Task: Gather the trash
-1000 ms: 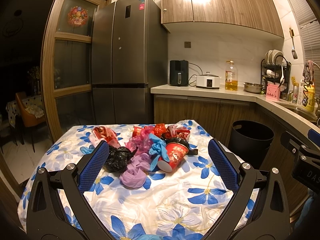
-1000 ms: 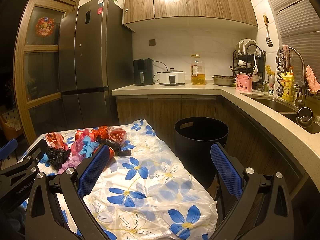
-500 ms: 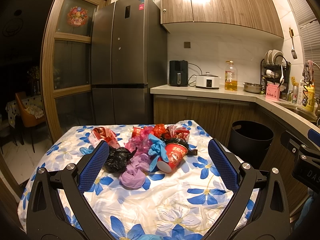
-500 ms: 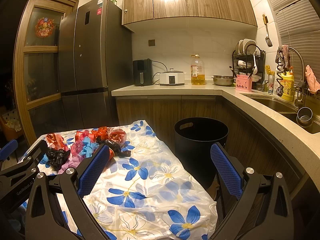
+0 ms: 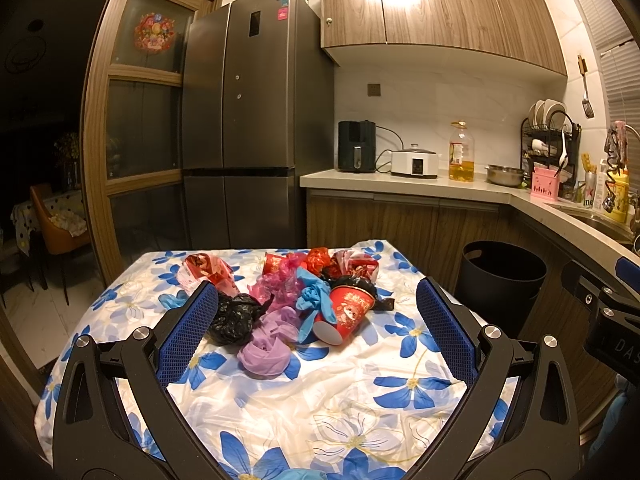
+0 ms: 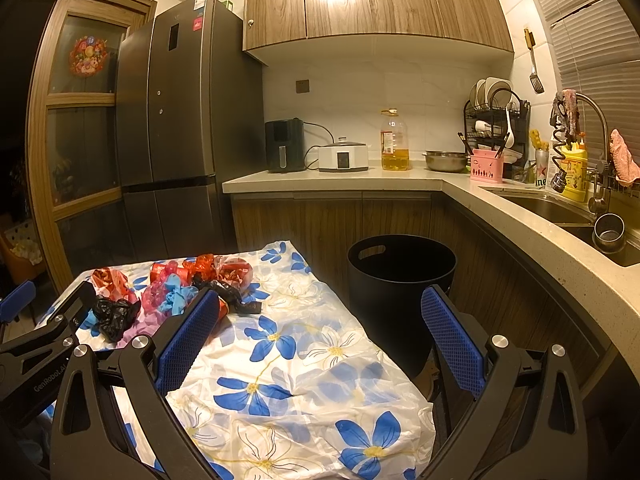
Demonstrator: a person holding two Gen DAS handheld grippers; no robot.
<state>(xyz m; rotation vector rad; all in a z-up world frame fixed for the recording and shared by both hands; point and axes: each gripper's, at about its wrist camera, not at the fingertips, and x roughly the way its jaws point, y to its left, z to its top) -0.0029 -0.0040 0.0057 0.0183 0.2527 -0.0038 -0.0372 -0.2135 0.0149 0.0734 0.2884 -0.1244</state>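
A heap of trash lies on the flowered tablecloth (image 5: 304, 404): a red paper cup (image 5: 347, 313) on its side, a blue glove (image 5: 316, 299), a black bag (image 5: 234, 317), a purple bag (image 5: 265, 354), pink and red wrappers (image 5: 204, 270). My left gripper (image 5: 316, 328) hangs open over the near side of the table, short of the heap, holding nothing. My right gripper (image 6: 320, 336) is open and empty over the table's right edge, the heap (image 6: 172, 292) off to its left. A black bin (image 6: 400, 280) stands on the floor right of the table, also seen as the bin (image 5: 500, 280).
A kitchen counter (image 6: 440, 178) with cooker, oil bottle, bowl and dish rack runs behind and along the right, ending at a sink (image 6: 560, 208). A tall fridge (image 5: 248, 140) stands behind the table. A glazed wooden door (image 5: 136, 120) is at the left.
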